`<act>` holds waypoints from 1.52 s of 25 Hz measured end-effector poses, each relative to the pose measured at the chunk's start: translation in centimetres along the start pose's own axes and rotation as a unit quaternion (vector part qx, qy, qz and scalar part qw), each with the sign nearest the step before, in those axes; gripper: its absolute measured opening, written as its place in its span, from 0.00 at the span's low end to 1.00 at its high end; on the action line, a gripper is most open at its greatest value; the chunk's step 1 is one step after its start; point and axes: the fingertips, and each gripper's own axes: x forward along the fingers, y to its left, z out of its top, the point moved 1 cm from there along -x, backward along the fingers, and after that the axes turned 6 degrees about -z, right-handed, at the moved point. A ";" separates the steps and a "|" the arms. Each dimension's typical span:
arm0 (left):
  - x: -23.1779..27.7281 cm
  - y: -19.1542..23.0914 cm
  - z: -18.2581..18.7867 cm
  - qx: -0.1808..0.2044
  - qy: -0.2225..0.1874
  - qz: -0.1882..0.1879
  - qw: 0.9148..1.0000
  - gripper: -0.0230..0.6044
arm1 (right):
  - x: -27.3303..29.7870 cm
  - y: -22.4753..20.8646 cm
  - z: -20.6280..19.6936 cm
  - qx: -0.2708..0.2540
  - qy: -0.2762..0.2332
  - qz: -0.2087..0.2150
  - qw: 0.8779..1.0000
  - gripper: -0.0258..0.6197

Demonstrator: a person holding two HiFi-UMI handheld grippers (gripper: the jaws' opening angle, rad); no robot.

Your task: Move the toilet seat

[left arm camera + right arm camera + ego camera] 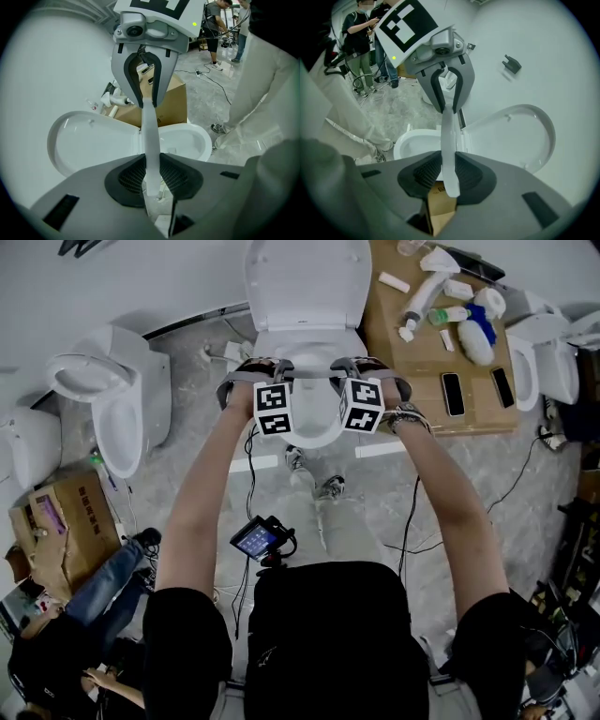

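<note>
The white toilet [305,338] stands at the top centre of the head view with its lid [305,282] upright. Its seat ring [315,435] is tilted up off the bowl, held from both sides. My left gripper [267,390] is shut on the ring's left side, my right gripper [361,390] on its right side. In the left gripper view the seat [151,136] is a thin white strip pinched between my jaws [152,176], with the lid [89,140] and bowl [185,143] behind. The right gripper view shows the same: seat strip [448,140] clamped in the gripper [449,176].
Other toilets stand at the left [112,399] and right [548,357]. A cardboard surface [422,367] beside the toilet carries bottles and phones. Cables cross the floor, and a small screen [258,538] sits on a mount in front of me. A person [66,634] sits at the lower left.
</note>
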 end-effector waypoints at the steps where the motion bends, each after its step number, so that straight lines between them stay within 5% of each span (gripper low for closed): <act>1: -0.1 0.4 0.0 0.000 0.001 0.000 1.000 0.20 | 0.0 -0.4 0.0 0.001 0.002 -0.002 1.000 0.20; 38: -0.9 13.4 -1.2 -0.056 -0.015 -0.010 0.998 0.19 | 0.9 -13.8 0.0 0.014 0.026 -0.030 0.999 0.18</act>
